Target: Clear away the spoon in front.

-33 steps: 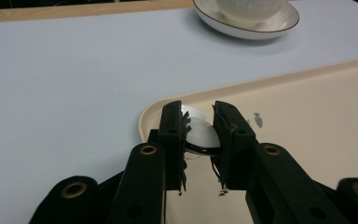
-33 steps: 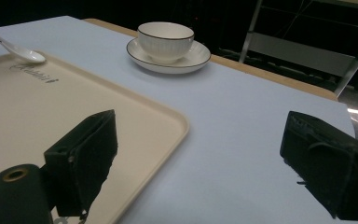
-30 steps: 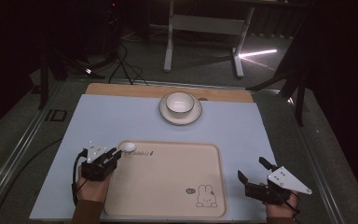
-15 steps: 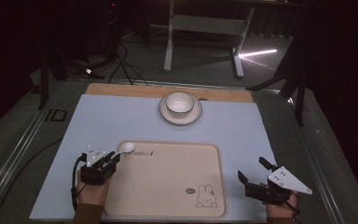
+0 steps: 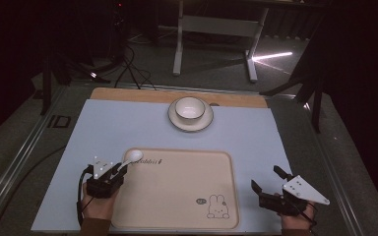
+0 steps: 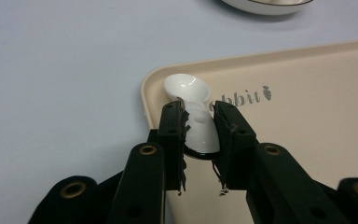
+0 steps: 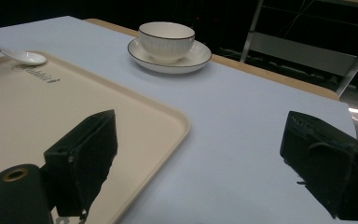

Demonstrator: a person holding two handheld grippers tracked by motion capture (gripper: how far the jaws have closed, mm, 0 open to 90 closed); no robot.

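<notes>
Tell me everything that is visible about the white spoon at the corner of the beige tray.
The glossy white ceramic-looking spoon is short, with a rounded bowl and a broad handle. Its bowl lies at the far-left corner of the beige tray, by the rim beside the printed lettering. The left gripper is shut on its handle, black jaws on both sides. It looks clean and empty.

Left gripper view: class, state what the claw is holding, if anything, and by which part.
The left claw holds the white spoon by its handle, with the bowl end at the tray's corner. The right claw holds nothing.
</notes>
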